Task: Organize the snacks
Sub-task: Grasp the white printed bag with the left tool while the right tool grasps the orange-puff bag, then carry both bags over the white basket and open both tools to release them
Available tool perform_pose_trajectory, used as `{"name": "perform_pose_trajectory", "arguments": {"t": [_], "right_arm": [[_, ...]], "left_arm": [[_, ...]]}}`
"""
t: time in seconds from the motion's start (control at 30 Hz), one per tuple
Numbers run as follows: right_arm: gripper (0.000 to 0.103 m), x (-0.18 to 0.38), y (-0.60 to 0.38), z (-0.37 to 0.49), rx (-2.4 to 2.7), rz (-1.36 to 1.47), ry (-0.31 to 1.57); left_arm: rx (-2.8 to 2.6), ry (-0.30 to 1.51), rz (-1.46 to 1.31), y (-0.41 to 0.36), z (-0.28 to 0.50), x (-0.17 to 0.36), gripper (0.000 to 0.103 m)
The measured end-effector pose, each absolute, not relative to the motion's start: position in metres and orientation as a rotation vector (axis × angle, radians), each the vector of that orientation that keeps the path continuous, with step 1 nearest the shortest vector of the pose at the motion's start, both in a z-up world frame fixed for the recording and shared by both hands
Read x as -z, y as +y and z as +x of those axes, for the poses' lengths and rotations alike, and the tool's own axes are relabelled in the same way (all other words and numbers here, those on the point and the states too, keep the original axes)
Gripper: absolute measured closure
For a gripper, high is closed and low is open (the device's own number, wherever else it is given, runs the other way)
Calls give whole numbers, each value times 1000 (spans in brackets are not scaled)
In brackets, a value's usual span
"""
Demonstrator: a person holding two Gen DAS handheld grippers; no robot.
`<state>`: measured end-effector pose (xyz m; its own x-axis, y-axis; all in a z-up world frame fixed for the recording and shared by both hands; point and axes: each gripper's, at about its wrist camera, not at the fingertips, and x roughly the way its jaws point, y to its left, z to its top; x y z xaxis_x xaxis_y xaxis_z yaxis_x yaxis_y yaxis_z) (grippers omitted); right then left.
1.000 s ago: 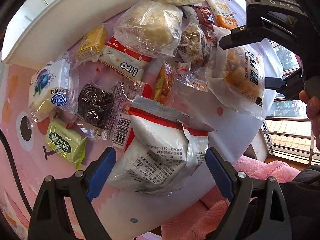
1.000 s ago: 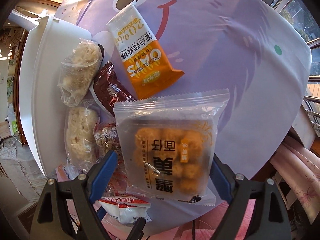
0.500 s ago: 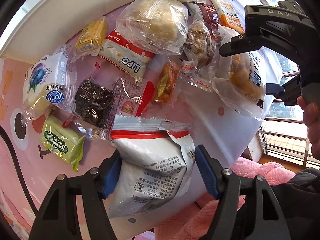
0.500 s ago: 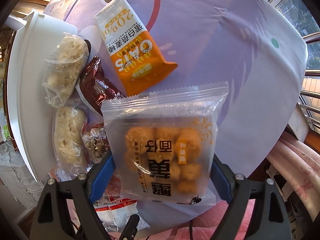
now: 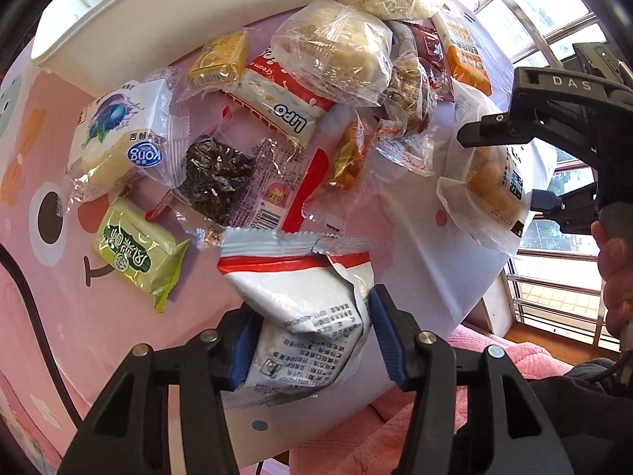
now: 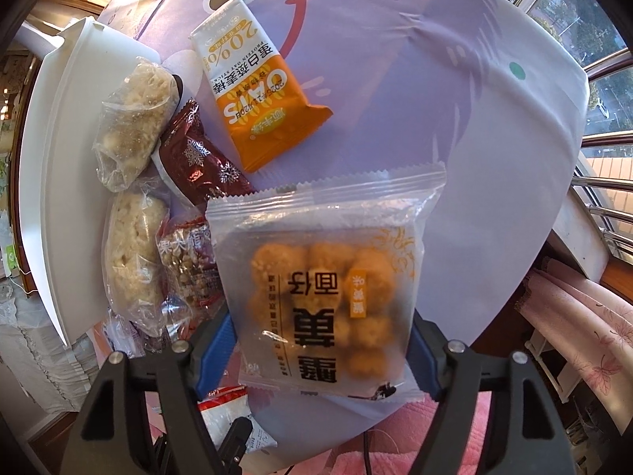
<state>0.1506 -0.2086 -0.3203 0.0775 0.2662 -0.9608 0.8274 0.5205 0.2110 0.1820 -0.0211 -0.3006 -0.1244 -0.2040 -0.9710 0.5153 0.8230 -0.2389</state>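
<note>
Left gripper [image 5: 312,336], jaws just closing, pinches the crinkly white-and-red foil packet [image 5: 304,308]; right gripper [image 6: 316,352], also closing, brackets the clear fried-ball pouch [image 6: 328,289]. Both light, soft, slippery: grip mid-body.

oat bar [image 6: 257,99] orange-white | wrapper [image 6: 198,158] maroon (snowflakes) | tablecloth [image 6: 435,79] lilac

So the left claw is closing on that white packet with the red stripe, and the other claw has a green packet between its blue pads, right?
Not quite. The packet between the right gripper's pads is a clear bag of orange puffed balls, not a green one, as the right wrist view shows. The green packet lies untouched on the table. The rest stands: the left gripper has just been closing on the white packet with the red stripe.
</note>
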Motion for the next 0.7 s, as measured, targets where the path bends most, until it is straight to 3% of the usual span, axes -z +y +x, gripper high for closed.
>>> {"name": "perform_pose_trajectory", "arguments": {"t": [0.7], "right_arm": [[30,273,-165,89,398,920,1326]], "left_arm": [[474,1390,53,78,162,237,58]]}}
